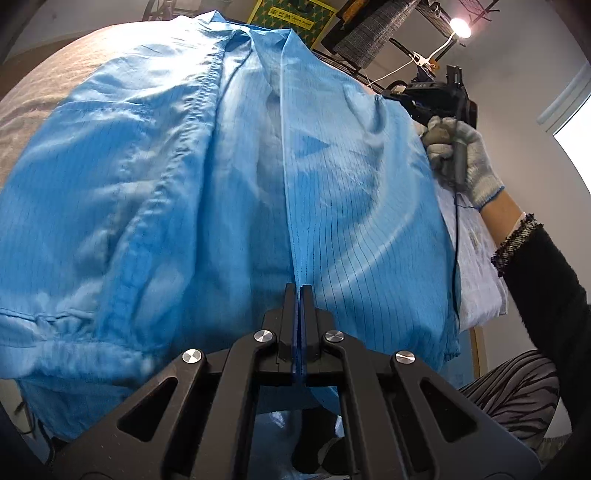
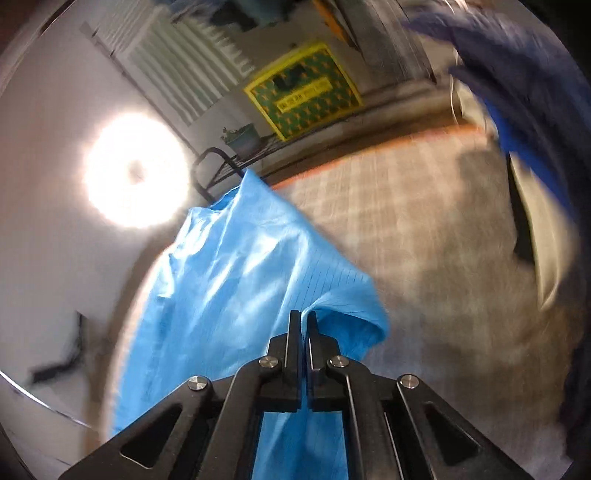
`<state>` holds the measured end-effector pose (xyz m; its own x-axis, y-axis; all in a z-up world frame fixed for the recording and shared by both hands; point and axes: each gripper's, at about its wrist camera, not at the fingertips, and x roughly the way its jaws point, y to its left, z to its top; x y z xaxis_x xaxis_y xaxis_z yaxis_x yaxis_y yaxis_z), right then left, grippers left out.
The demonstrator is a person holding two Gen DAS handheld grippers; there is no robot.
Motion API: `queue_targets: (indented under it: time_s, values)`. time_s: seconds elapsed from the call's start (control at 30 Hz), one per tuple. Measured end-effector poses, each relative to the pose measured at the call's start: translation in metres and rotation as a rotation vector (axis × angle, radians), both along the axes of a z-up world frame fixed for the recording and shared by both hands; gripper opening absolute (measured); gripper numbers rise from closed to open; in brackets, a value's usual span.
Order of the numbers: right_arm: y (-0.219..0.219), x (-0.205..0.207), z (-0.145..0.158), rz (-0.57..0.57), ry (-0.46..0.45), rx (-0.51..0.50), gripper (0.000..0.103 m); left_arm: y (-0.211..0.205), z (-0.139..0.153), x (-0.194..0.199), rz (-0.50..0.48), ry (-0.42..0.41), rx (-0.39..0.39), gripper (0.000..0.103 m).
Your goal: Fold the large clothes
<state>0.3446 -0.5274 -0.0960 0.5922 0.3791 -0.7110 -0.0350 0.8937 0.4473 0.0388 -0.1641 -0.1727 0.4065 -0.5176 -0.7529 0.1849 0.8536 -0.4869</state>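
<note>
Blue coat (image 1: 177,192) lies spread on the grey table (image 2: 424,221), far-right part lifted. My left tongs (image 1: 299,291) pinch its hem, right tongs (image 2: 303,317) pinch an edge; keep both taut and level while folding.

garment (image 1: 184,192) spread over tabletop (image 1: 33,110), collar at far end | left gripper (image 1: 300,295) at its near edge, jaws on the front seam | right gripper (image 2: 303,321) at its right side | sign (image 1: 291,18) behind
</note>
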Motion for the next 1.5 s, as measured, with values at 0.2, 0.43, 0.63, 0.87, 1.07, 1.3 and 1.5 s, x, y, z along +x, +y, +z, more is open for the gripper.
queue_targets:
  time_s: [0.2,0.43,0.63,0.87,1.07,1.3,1.5]
  values:
    - [-0.047,0.010,-0.024,-0.155,0.028,0.003,0.000,-0.028,0.004,0.005,-0.056,-0.016,0.021,0.000]
    - [-0.039,0.007,-0.021,-0.074,0.043,0.039,0.027,-0.017,0.012,0.001,-0.014,-0.069,0.111,0.000]
    - [-0.058,-0.023,0.003,-0.072,0.036,0.085,0.038,-0.008,0.011,-0.005,-0.007,-0.076,0.130,0.000]
    - [-0.066,-0.047,0.005,-0.099,0.108,0.076,0.034,-0.003,0.008,-0.028,-0.016,-0.080,0.152,0.000]
    - [-0.030,-0.039,-0.012,-0.020,0.141,0.034,0.010,-0.005,0.010,-0.030,-0.002,-0.084,0.159,0.000]
    - [0.016,-0.012,-0.022,0.021,0.153,-0.147,0.000,-0.002,0.013,-0.031,0.008,-0.072,0.137,0.000]
    - [0.004,-0.044,0.016,0.036,0.081,-0.152,0.031,0.006,0.031,-0.046,0.016,-0.126,0.115,0.000]
